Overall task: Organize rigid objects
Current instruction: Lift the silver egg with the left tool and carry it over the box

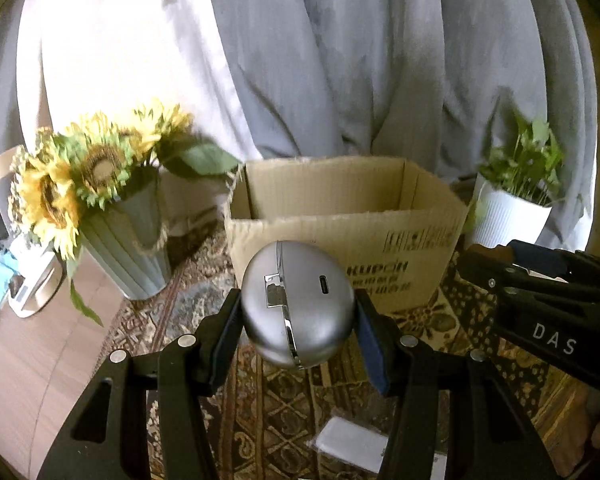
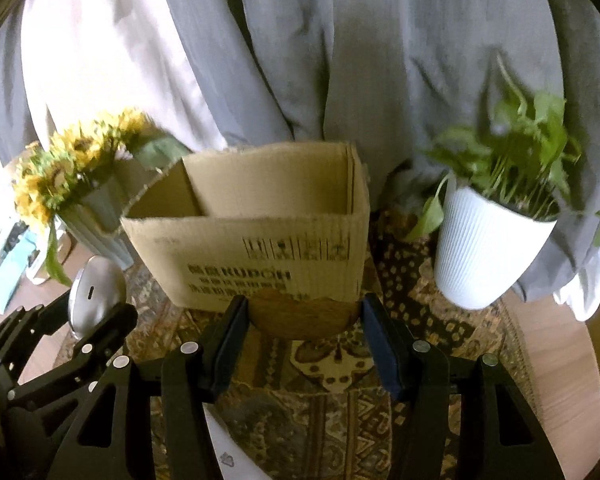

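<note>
1. Gripping a smooth silver egg-shaped case (image 1: 296, 304) with a chrome seam and a small charging port, the left gripper (image 1: 296, 320) has its two black fingers pressed to the case's sides, clear of the cloth below. The same case shows at the left edge of the right wrist view (image 2: 96, 292).
2. Right gripper (image 2: 302, 332): jaws partly closed on a round brown wooden-looking object (image 2: 304, 318) with a wavy upper edge; both pads touch its sides. Its exact nature cannot be told.
3. Open brown corrugated cardboard box (image 1: 340, 220) with black printed lettering, standing beyond both grippers, top open; what lies inside is hidden. A card divider shows within it in the right wrist view (image 2: 244, 240).
4. Patterned brown and beige cloth (image 1: 280, 420) covering the tabletop under the box and grippers.
5. Pale ribbed vase (image 1: 128, 248) of yellow artificial sunflowers (image 1: 80, 176), left of the box.
6. White ribbed pot (image 2: 484, 248) with a leafy green plant (image 2: 520, 156), right of the box.
7. Grey draped curtain (image 1: 340, 60) behind everything.
8. Flat white packet (image 1: 348, 444) lying on the cloth below the left gripper.
</note>
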`<state>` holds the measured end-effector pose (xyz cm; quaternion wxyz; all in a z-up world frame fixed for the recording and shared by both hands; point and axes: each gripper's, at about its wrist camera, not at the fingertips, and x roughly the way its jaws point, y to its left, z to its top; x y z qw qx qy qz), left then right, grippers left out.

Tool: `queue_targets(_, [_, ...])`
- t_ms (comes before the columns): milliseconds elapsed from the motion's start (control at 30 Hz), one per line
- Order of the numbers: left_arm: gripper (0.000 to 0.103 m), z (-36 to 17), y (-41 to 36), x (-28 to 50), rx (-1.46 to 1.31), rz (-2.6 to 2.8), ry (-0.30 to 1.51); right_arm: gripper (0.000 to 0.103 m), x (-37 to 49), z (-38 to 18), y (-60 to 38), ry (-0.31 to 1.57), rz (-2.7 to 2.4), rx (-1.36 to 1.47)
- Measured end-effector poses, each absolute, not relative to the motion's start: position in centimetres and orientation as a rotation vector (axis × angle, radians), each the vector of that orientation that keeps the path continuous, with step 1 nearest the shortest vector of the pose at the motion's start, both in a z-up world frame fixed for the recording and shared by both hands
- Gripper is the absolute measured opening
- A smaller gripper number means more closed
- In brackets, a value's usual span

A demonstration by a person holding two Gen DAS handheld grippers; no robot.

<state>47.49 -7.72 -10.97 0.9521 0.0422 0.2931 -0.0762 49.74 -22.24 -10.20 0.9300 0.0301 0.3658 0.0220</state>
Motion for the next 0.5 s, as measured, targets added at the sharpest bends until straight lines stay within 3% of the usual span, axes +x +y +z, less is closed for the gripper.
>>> queue_targets(500, [0.053,-5.9,-7.3,48.3,0.104,-0.173,0.458,0.058,49.9,-4.9,-21.6,0.604,0.050,0.059])
